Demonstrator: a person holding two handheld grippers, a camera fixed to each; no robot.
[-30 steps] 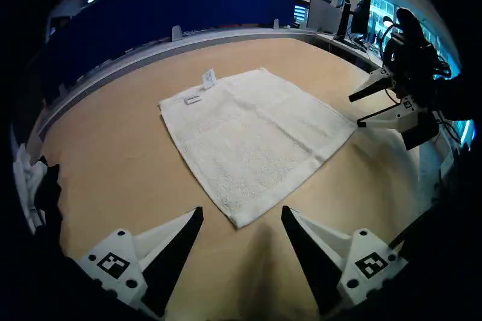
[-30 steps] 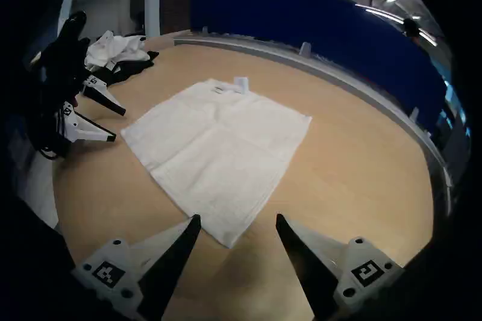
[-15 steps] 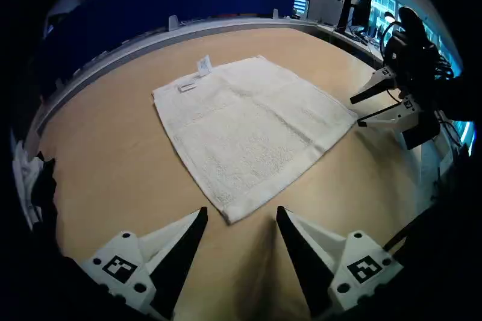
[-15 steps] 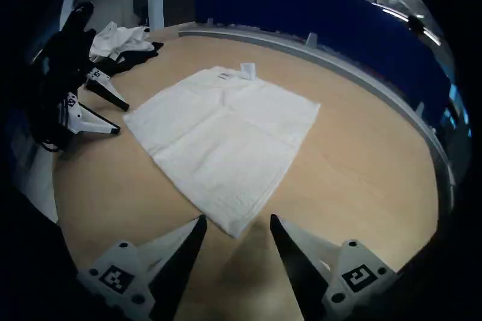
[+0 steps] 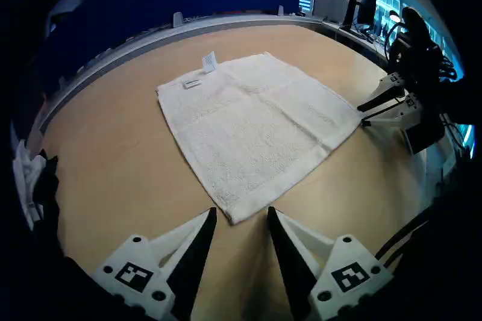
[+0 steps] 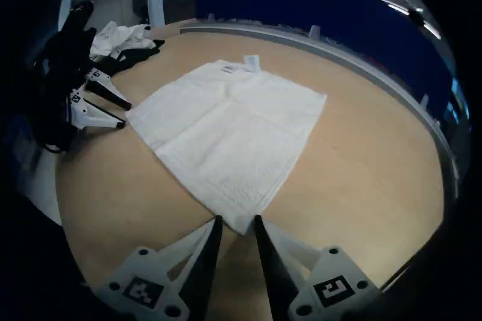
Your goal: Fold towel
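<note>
Open tabletop all around the towel; cloth heap at one corner.

One towel on the desk, bearing two small tags. Two grippers: left gripper, right gripper. At the desk's far corner, perhaps two crumpled cloths, one white, one black.

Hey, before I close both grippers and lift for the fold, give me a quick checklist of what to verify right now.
1. White terry towel lies flat on the light wooden table: ok.
2. One towel corner sits between the fingers of the left gripper: ok.
3. The adjacent corner sits between the fingers of the right gripper: ok.
4. Fingers pressing on the cloth: not ok, gaps show at both.
5. Heap of white and black clothes lies apart from the towel: ok.
</note>
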